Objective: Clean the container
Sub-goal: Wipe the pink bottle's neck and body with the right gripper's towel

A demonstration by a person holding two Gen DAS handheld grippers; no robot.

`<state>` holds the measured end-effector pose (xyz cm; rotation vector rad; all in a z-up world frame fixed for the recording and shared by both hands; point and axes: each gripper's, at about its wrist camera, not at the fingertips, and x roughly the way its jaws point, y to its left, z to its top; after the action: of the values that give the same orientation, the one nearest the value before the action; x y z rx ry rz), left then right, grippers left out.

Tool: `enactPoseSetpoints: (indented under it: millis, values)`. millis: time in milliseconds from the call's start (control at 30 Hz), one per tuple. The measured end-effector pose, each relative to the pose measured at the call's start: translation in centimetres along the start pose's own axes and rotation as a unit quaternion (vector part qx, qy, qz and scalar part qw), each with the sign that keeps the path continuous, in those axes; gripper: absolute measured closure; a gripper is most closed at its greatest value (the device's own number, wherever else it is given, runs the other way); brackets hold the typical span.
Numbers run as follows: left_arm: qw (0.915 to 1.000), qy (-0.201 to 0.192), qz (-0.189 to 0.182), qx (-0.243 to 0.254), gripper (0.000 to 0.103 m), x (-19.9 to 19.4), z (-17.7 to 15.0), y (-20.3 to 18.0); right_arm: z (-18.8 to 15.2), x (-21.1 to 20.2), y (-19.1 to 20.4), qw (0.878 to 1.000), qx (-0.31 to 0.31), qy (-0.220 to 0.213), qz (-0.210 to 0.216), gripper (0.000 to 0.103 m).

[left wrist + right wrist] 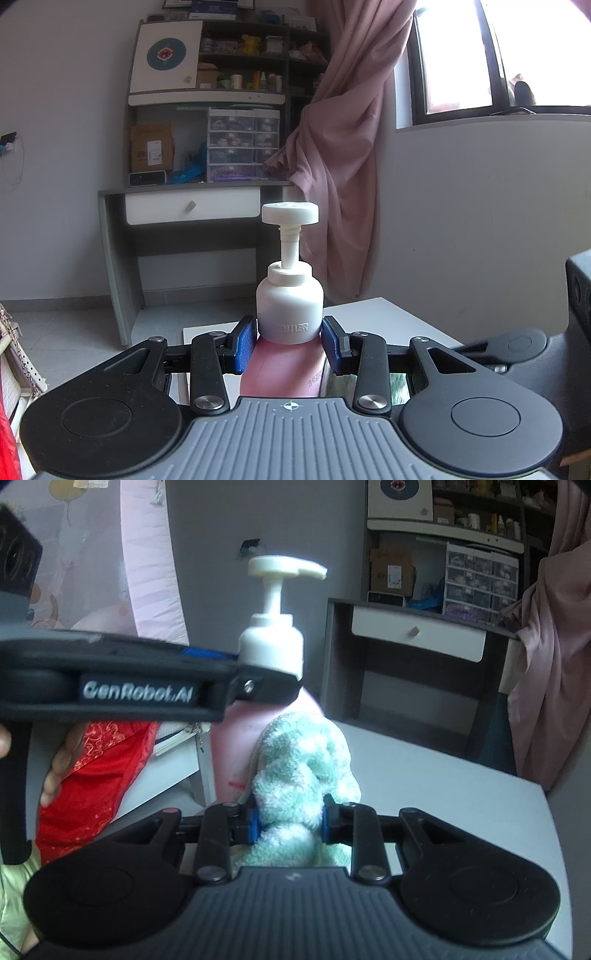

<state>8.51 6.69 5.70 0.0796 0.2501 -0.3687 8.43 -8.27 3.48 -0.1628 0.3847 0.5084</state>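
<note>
One pink pump bottle [236, 746] stands upright on the white worktop [424, 775], clamped at its white collar by the left hand-held gripper [290, 332]. The right hand-held gripper [290, 821] pinches a soft green-and-white cloth [306, 760] against its side. The plastic looks smooth, stiff, probably slippery; the shoulder seems the safest hold.
</note>
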Motion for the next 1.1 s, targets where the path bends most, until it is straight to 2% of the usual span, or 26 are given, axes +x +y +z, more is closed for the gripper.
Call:
enactPoseSetpoints:
  millis: [600, 967, 1067, 1100]
  values:
    - [1.0000, 0.000, 0.000, 0.000, 0.064, 0.4, 0.3, 0.0, -2.8, 3.3, -0.4, 0.998, 0.025, 0.063, 0.010, 0.075]
    - [1.0000, -0.003, -0.001, -0.003, 0.063, 0.3, 0.2, 0.1, -3.5, 3.1, -0.3, 0.997, 0.026, 0.072, 0.009, 0.075]
    - [0.9999, -0.013, -0.008, -0.007, 0.052, 0.1, 0.2, 0.3, -3.5, 3.1, -0.3, 0.997, 0.026, 0.072, 0.008, 0.075]
    - [0.9998, -0.015, -0.010, -0.005, 0.041, 0.0, 0.2, 0.3, -3.5, 3.1, -0.3, 0.997, 0.026, 0.072, 0.008, 0.075]
